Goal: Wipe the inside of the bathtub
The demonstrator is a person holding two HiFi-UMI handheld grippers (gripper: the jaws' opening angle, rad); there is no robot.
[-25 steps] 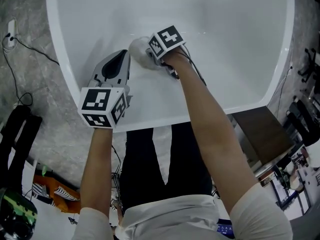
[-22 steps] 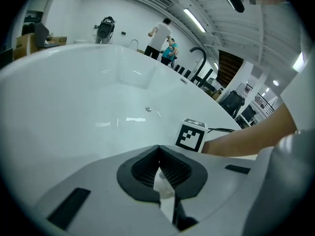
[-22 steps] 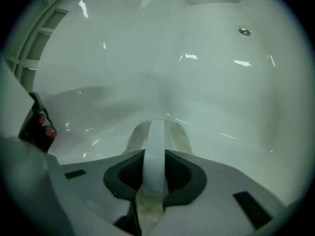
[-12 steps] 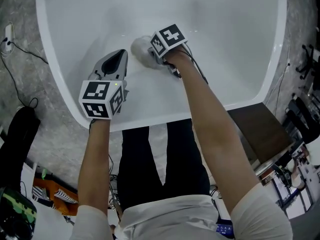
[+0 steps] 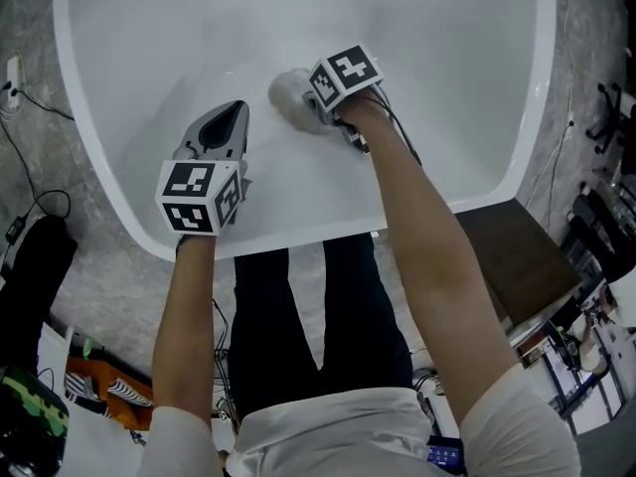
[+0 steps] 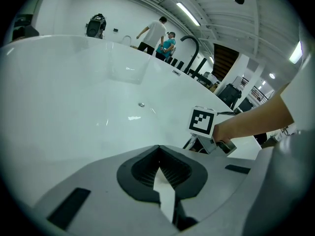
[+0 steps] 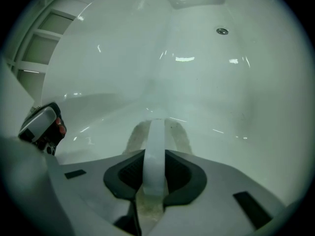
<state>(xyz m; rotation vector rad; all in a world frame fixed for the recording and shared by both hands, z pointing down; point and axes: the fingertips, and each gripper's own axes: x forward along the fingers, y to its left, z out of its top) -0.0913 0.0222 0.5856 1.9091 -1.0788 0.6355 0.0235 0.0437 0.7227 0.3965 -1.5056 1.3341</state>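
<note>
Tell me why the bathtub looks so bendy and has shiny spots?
Left gripper view: a wide-angle lens bows the bathtub into a bowl, with black corners. Right gripper view: lights glint as small white streaks on its glossy surface. Head view: even light, barely any bending.

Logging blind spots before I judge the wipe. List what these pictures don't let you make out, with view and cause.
- Head view: the far end of the bathtub is cut off by the top edge.
- Head view: the jaws of the right gripper are hidden under its marker cube.
- Right gripper view: the underside of the wiping pad is hidden by its white handle and the gripper.
- Right gripper view: the round fitting is too small to tell drain from overflow.
</note>
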